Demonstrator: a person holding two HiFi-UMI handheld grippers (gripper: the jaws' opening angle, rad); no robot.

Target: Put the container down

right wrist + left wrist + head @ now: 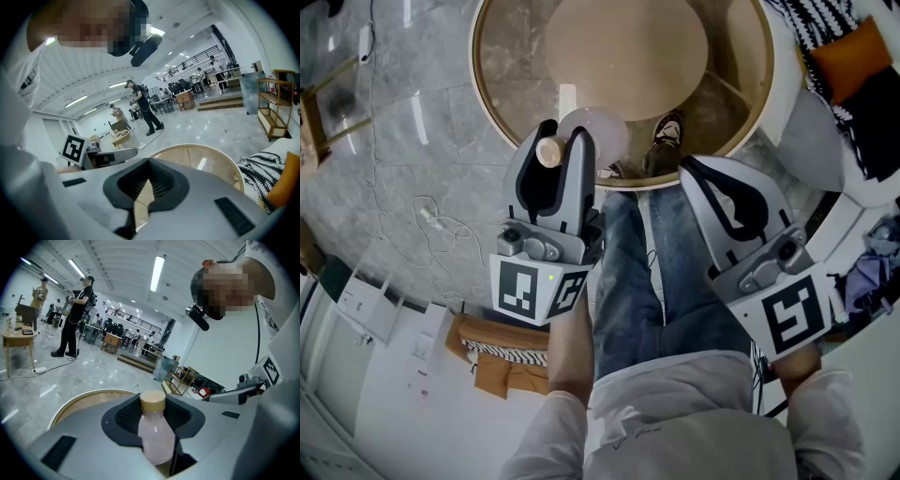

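The little bottle (154, 432) was up in the air, held by the left gripper (562, 133). It had a pale pink body and a tan cap. The two left fingers (579, 178) were squeezed on the round body, one on each side, and the cap poked out past them. In the head view it hung over the near edge of the round tabletop (516, 56), not touching it.

The bottle looked small and light, so it should be easy to carry. Its sides looked smooth and shiny, so it may slip if the squeeze is weak. It looked stiff, maybe plastic, but that was hard to tell. The fat middle of the body seemed the best place to hold it, where the fingers already were. It is tall and thin, so it could tip over if it is set down crooked.

The right gripper (692, 169) was beside it, a bit apart. Its fingers (741, 187) were closed almost all the way and had nothing in them. Below were the person's legs in blue jeans (623, 272) and the gray floor (403, 141).
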